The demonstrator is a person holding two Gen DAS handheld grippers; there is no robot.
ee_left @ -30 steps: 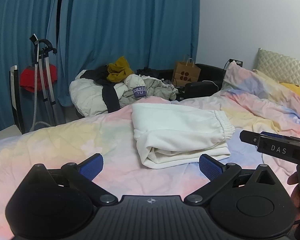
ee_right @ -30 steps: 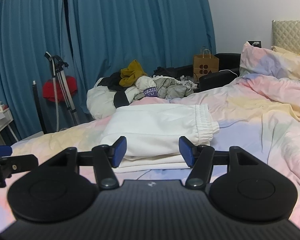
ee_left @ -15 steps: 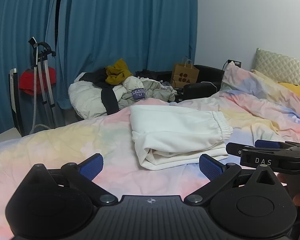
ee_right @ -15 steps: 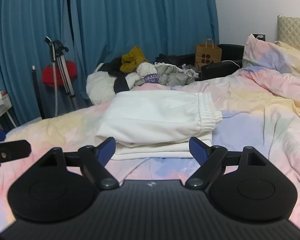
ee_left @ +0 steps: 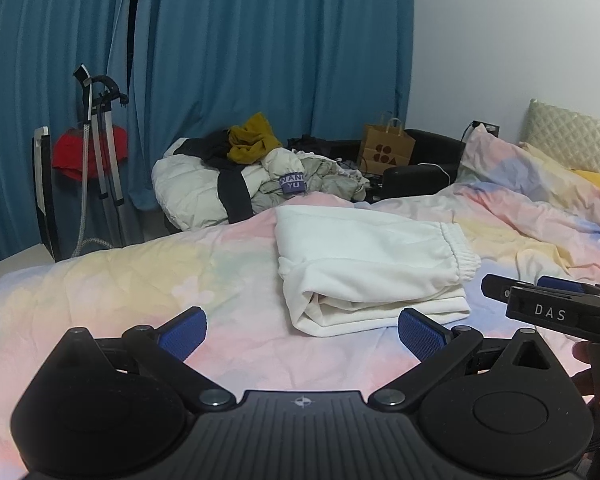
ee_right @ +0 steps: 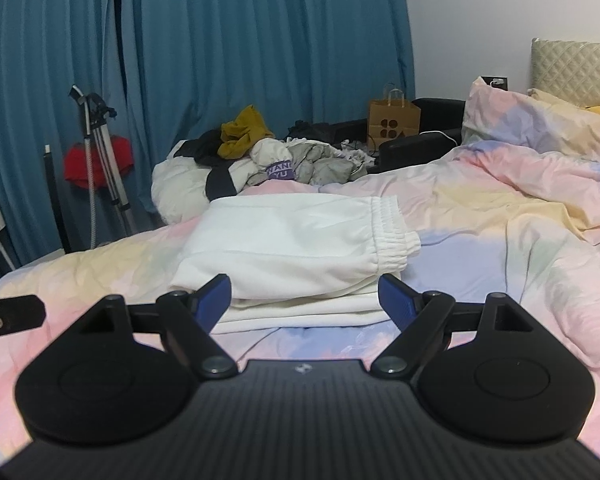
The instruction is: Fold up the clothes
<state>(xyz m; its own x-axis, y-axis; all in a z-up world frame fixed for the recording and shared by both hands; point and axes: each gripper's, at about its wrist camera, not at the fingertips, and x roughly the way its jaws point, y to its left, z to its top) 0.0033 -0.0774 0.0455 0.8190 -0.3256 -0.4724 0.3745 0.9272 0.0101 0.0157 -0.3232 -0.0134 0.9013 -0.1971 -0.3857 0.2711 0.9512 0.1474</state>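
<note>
A folded white garment with an elastic waistband (ee_left: 368, 264) lies on the pastel bedspread (ee_left: 140, 280); it also shows in the right wrist view (ee_right: 296, 244). My left gripper (ee_left: 302, 330) is open and empty, just in front of and left of the garment. My right gripper (ee_right: 305, 298) is open and empty, its blue pads (ee_right: 394, 294) close to the garment's near folded edge without gripping it. The right gripper also shows at the right edge of the left wrist view (ee_left: 556, 300).
A pile of unfolded clothes (ee_left: 256, 176) lies beyond the bed's far edge, before blue curtains (ee_left: 260, 48). A brown paper bag (ee_left: 388, 148) and black boxes stand behind. A tripod stand with red cloth (ee_left: 96, 152) is at left. Pillows (ee_right: 540, 120) lie at right.
The right gripper's jaws have opened wider and it has pulled back slightly from the garment. In the left view it has moved leftward and lower. The garment has not moved.
</note>
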